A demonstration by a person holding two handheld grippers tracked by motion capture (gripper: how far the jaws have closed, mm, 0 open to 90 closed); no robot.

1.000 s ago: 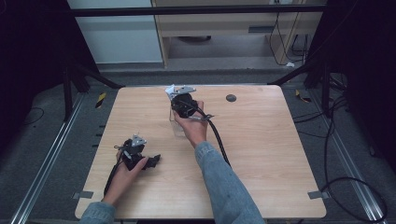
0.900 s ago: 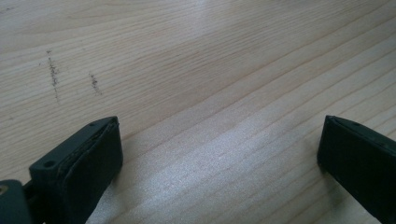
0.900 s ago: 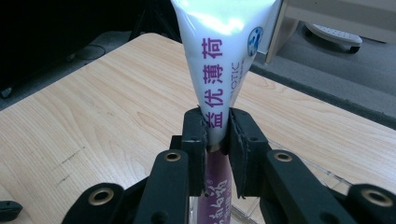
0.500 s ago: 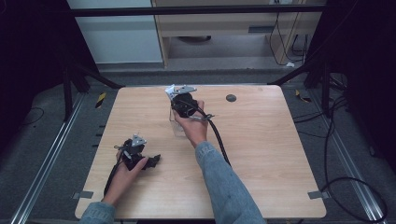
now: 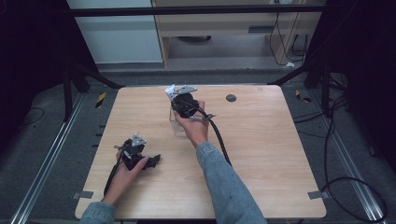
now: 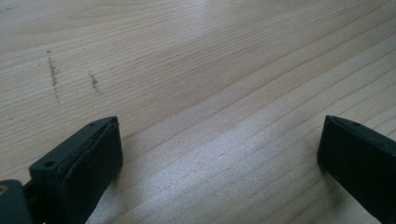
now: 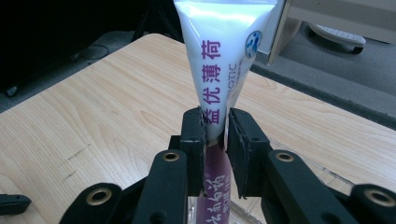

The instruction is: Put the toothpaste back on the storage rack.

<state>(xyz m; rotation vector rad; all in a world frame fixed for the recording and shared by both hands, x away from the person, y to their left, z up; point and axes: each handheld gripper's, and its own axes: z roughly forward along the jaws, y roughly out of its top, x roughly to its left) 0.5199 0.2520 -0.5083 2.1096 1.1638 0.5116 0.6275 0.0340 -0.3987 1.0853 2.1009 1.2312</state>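
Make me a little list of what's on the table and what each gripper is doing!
table: light wood
right gripper: shut on a white tube with purple writing, tube standing upright
clear cup: under the right gripper, the tube's lower end seems to reach into it
left gripper: open, nothing between its jaws, low over bare wood
small dark round thing: near the far edge, apart from both grippers

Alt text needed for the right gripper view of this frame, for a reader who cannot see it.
The right gripper, its two black jaws shut on a white plastic tube with purple lettering, holds the tube upright with its wide crimped end on top. Behind it lies the light wooden table, with dark floor beyond its far edge.
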